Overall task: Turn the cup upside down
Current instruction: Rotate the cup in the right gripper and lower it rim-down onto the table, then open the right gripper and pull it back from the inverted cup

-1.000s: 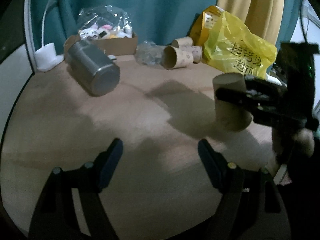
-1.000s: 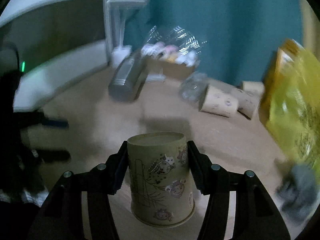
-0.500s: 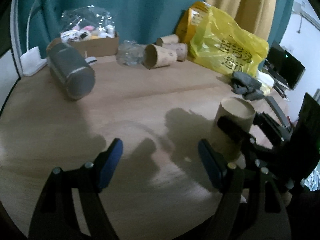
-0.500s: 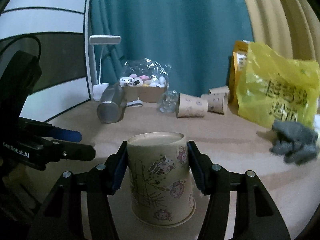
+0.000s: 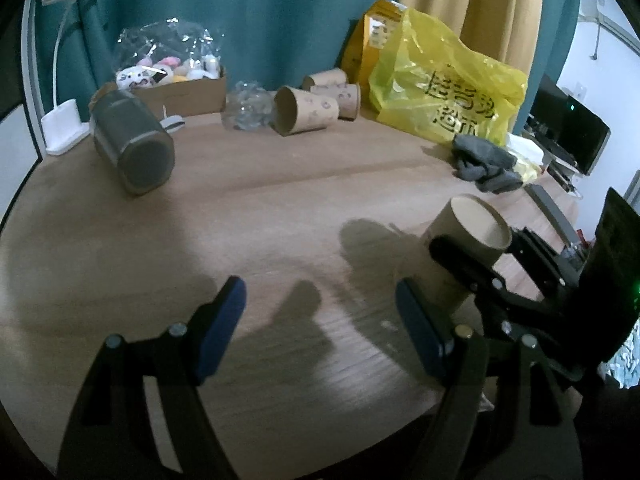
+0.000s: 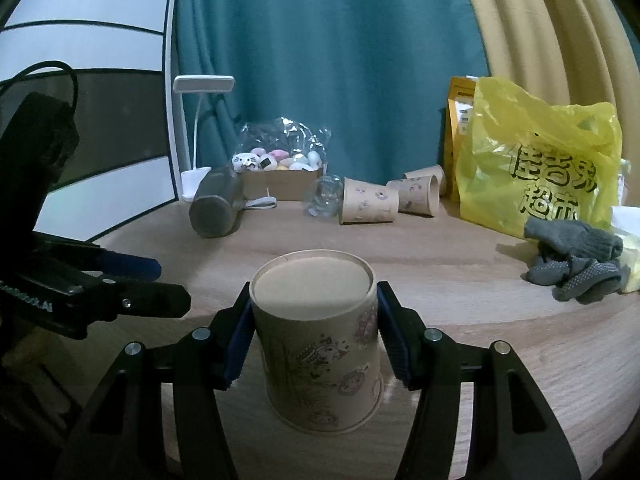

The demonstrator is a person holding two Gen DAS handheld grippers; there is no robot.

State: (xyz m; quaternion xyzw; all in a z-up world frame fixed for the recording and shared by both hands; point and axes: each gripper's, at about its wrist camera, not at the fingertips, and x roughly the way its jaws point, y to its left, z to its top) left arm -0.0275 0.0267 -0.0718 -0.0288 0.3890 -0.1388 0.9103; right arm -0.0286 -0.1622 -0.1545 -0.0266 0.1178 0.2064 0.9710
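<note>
Cup (image 6: 320,344) inverted, rim down on table (image 6: 500,344), clamped between right gripper (image 6: 316,336) pads at upper wall for seating. Left gripper (image 5: 320,332) spread apart, empty, clear of cup.

An inverted paper cup (image 6: 320,344) is gripped between the blue pads (image 6: 237,344) of the right tool (image 6: 314,342), its rim resting near the worktop's (image 6: 460,280) front edge.

steel tumbler (image 5: 132,148) on its side | yellow bag (image 5: 444,92) | grey gloves (image 6: 576,256)
</note>
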